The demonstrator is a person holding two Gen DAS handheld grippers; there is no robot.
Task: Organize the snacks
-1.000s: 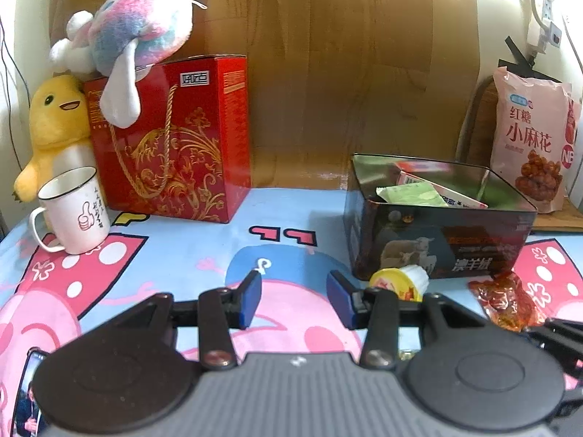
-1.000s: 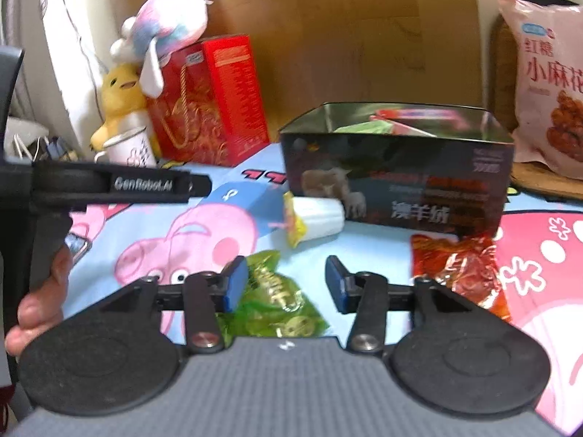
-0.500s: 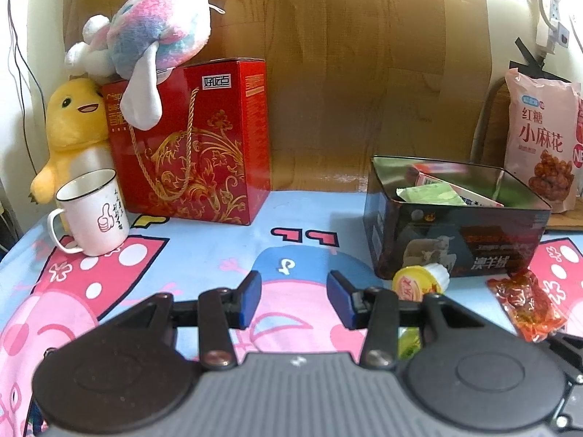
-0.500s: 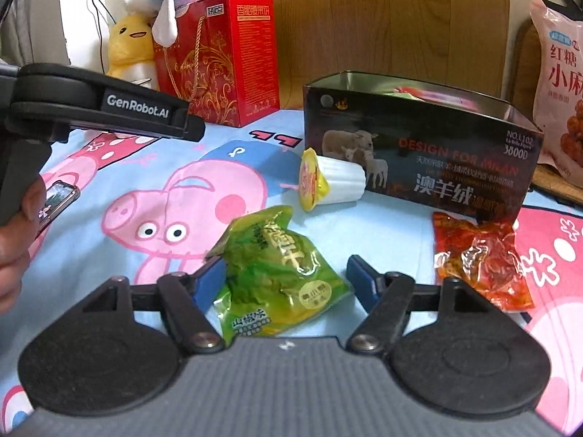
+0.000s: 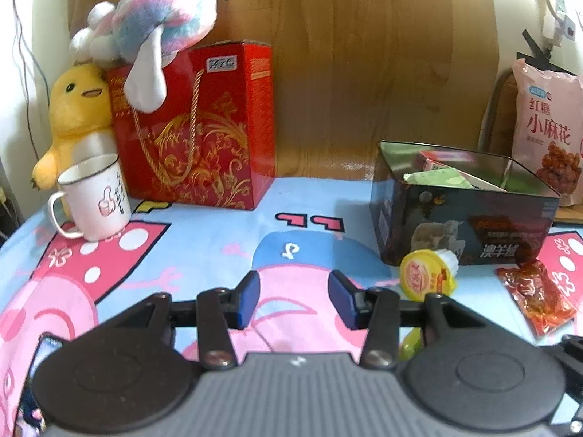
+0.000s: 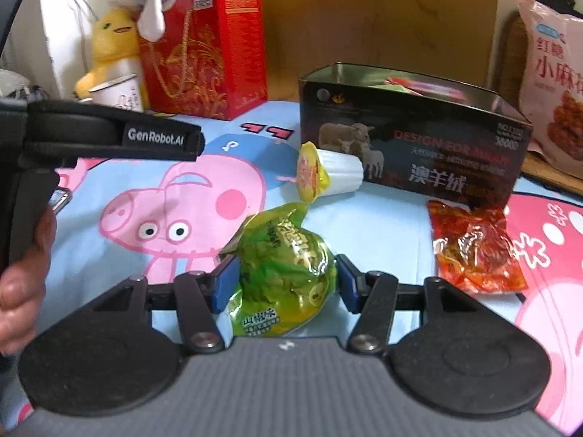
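Note:
A green snack packet (image 6: 280, 273) lies on the cartoon tablecloth between the jaws of my right gripper (image 6: 286, 282). The jaws are closing, and both blue pads touch its sides and pinch it. Beyond it a yellow-lidded jelly cup (image 6: 328, 176) lies on its side against the dark tin box (image 6: 400, 145), which holds several packets. A red snack packet (image 6: 473, 251) lies to the right. My left gripper (image 5: 293, 298) hovers over the cloth with its jaws opening slightly and nothing between them. The jelly cup (image 5: 426, 276) and tin (image 5: 466, 233) are to its right.
A red gift box (image 5: 204, 127) with plush toys, a yellow plush (image 5: 73, 109) and a white mug (image 5: 94, 196) stand at the back left. A large pink snack bag (image 5: 550, 127) leans at the back right. A hand (image 6: 22, 284) grips the left tool's handle.
My right gripper moved forward and down over the green packet, widened its jaws, then narrowed them onto it. The left gripper stayed almost still.

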